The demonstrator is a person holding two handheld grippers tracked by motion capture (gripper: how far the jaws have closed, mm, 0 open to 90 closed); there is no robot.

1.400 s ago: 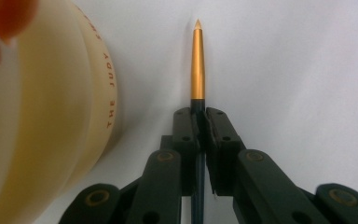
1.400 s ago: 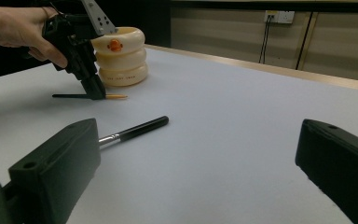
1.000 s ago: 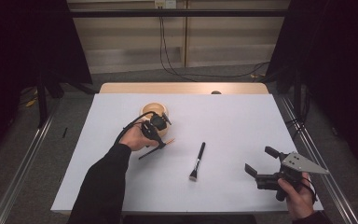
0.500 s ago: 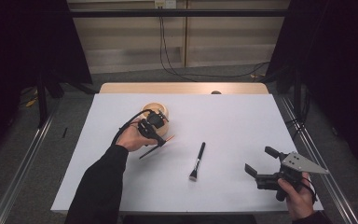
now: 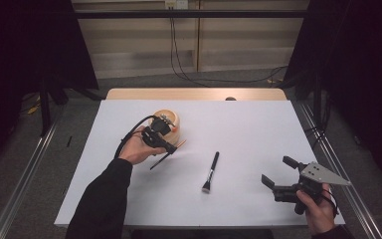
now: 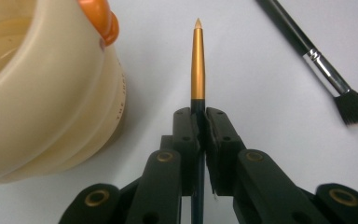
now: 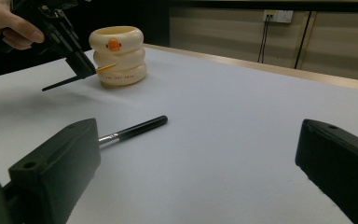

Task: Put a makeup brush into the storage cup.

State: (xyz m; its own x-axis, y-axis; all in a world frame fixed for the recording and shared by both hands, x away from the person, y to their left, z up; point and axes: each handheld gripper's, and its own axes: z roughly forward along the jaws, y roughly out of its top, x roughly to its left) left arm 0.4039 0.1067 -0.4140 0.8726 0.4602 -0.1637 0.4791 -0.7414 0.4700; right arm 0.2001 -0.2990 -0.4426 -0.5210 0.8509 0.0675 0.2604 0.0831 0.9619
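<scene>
Flanking the slim brush: cup, black brush.

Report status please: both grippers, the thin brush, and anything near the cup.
Left gripper shut on thin gold-tipped black brush, beside ribbed cream plastic cup. Right gripper open, idle. Black flat brush lies apart.

Slim black, gold-tipped brush clamped beside cream cup.

Brush right of cup
</scene>
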